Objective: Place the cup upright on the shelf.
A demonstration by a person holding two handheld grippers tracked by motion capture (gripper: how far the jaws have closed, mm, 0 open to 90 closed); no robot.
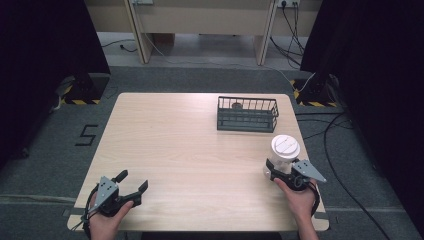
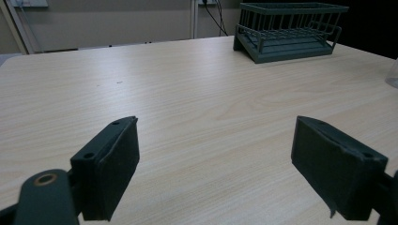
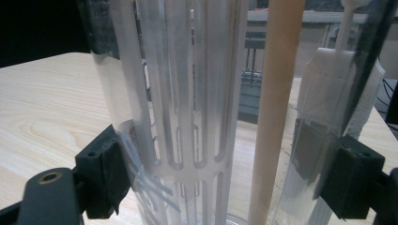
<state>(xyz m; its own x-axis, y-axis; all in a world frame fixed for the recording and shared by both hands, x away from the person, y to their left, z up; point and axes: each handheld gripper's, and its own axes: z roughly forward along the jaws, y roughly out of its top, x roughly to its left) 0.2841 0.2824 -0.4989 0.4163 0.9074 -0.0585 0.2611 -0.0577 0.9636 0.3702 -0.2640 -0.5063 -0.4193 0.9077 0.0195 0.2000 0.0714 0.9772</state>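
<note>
Jaws of the right gripper (image 1: 276,169) pinched the lower wall of a tall clear plastic cylinder with a white slotted lid (image 1: 284,152), which stood upright near the right edge of the pale wooden bench (image 1: 190,150). In the right gripper view, both pads pressed the transparent wall, and 1 wooden rod (image 3: 274,108) and white slotted utensils (image 3: 187,93) stood inside. The left gripper (image 1: 134,182) rested near the front left corner, its 2 jaws spread wide over bare wood and holding nothing. A dark green wire rack (image 1: 247,114) sat toward the far right of the bench, well apart from the cylinder. The container looked light, rigid and smooth, so probably slippery; a low grip on the wall seemed sensible, though the tall load could tip.
</note>
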